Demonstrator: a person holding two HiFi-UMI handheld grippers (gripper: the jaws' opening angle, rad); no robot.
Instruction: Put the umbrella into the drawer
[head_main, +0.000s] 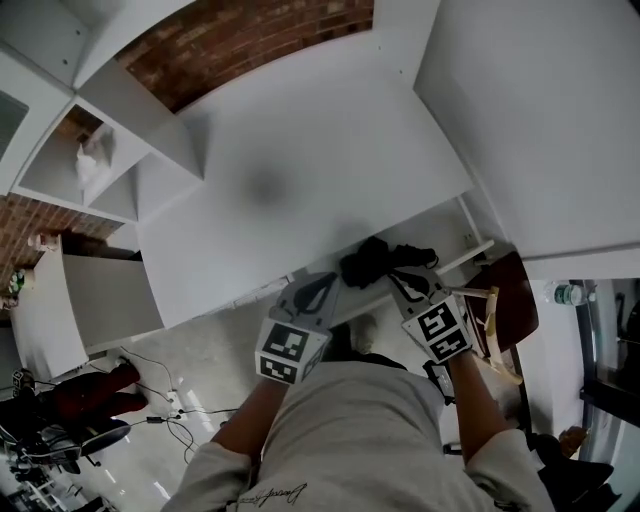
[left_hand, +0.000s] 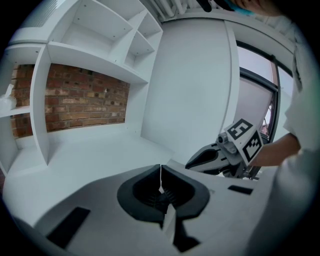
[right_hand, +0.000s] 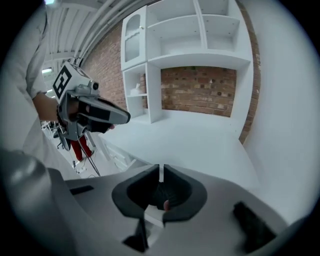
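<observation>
Umbrella of crumpled black fabric (head_main: 372, 262) lies at the white desk's (head_main: 300, 170) front edge, apparently already inside the open white drawer (head_main: 462, 256), with left gripper (left_hand: 160, 175) and right gripper (right_hand: 160, 174) both closed and empty, so probably little remains

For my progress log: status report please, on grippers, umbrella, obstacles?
Left gripper shut, empty. Right gripper shut, empty. Black umbrella between them at the desk's front edge, apparently in the open drawer. Nothing seen blocking it.
</observation>
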